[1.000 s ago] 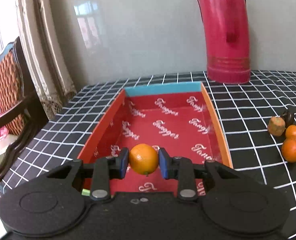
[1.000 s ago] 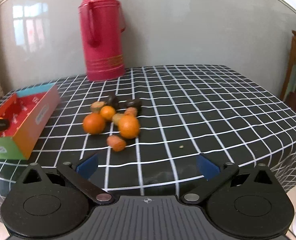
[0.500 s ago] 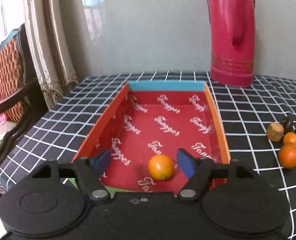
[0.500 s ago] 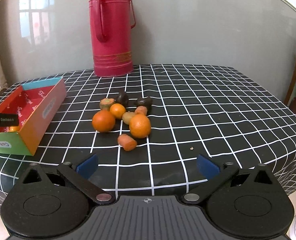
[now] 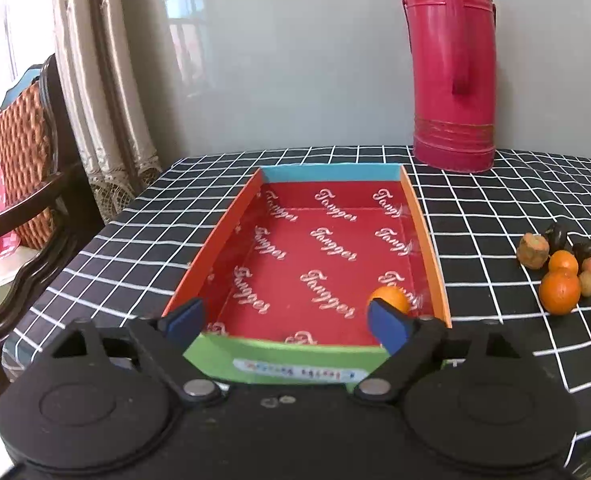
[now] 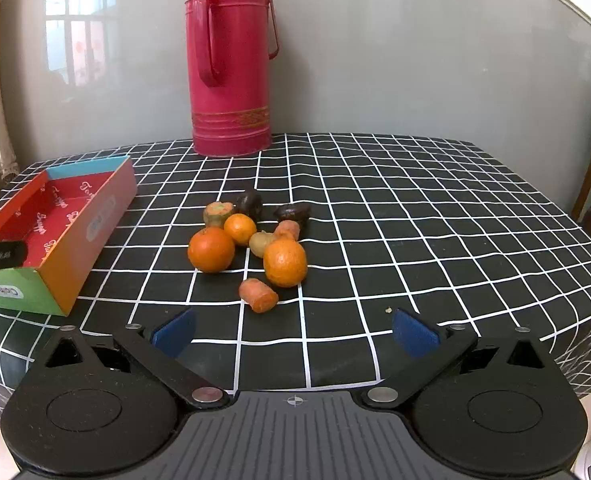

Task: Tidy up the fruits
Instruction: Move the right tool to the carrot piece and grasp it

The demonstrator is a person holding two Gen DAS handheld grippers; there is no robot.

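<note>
A small orange (image 5: 391, 299) lies on the red floor of the cardboard box (image 5: 231, 216), in its near right corner, partly behind my left gripper's right pad. My left gripper (image 5: 285, 320) hangs at the box's near green wall, its jaws opening wide with nothing between them. In the right wrist view the box (image 6: 91, 216) sits at the left, and a heap of fruit lies mid-table: a large orange (image 6: 210, 249), another orange (image 6: 285, 262), a small orange (image 6: 239, 229) and a carrot piece (image 6: 258, 295). My right gripper (image 6: 295, 334) is open, near the table's front edge.
A tall pink thermos (image 6: 231, 60) stands at the back of the black checked tablecloth (image 6: 415, 220). Dark fruits (image 6: 291, 213) and a greenish stub (image 6: 217, 213) lie in the heap. A wicker-backed chair (image 5: 19, 152) and curtains stand left of the table.
My left gripper let go of the small orange, which dropped into the box and rolled to its near right corner. The left jaws spread wide and drew back a little. The right gripper stayed open.
</note>
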